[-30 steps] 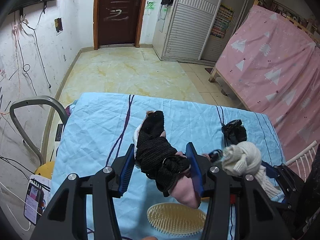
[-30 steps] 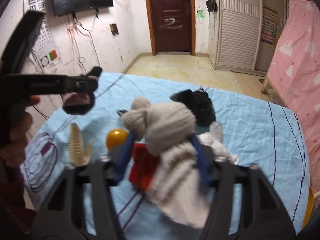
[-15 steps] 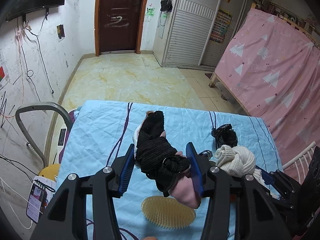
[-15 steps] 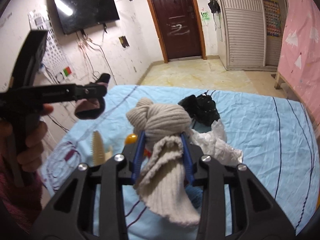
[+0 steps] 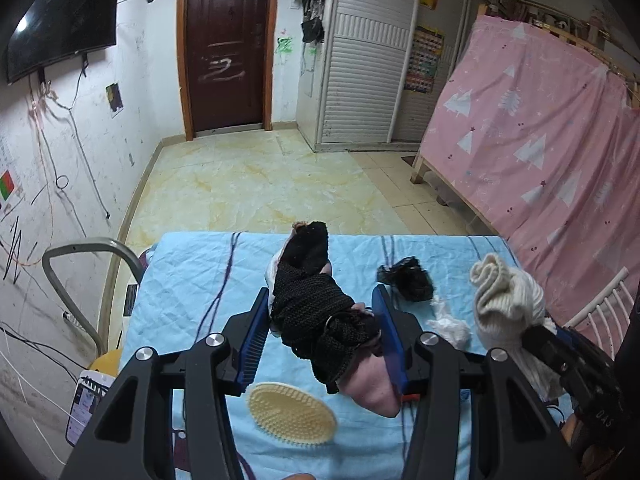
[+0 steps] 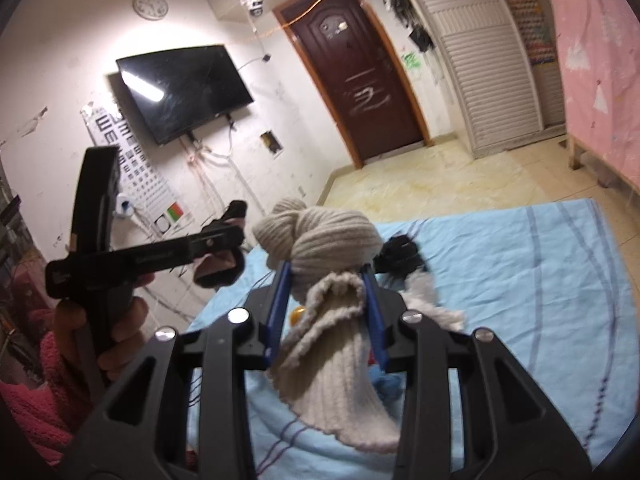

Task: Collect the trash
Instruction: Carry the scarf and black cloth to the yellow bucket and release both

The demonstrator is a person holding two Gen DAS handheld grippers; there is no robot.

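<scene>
A black knit bundle (image 5: 316, 312) with a pink piece hanging under it is held between the blue pads of the left gripper (image 5: 322, 322), above the bench (image 5: 188, 280), which is covered by a light blue sheet with dark lines. In the right wrist view the same gripper (image 6: 224, 240) is seen from the side, gripped by a hand (image 6: 120, 320) in a pink knitted sleeve, and the bundle (image 6: 220, 256) is seen clear of the sheet.

A cream knit sock roll (image 6: 320, 248) is clamped in the right gripper (image 6: 326, 292), whose jaws have just been closing and are now narrow around it. The knotted end stands above the pads and the ribbed cuff hangs down toward the camera. In the left wrist view this roll (image 5: 506, 300) is seen at the right, raised above the bench edge.

Left on the sheet are a black crumpled bag (image 5: 408, 280) near the far right part of the bench, a white crumpled wad (image 5: 448, 322) just beside it on the near side, and a yellow oval brush (image 5: 292, 408) lying bristles up under the left gripper. In the right wrist view the bag (image 6: 400, 256) and the wad (image 6: 428, 300) lie just behind the cream roll, and something blue (image 6: 386, 384) is partly hidden under the cuff; what it is cannot be told.

Beyond the bench a tiled floor (image 5: 256, 188), a dark door (image 5: 228, 44), a wall screen (image 6: 184, 88) and a pink curtain (image 5: 540, 132) are seen.
</scene>
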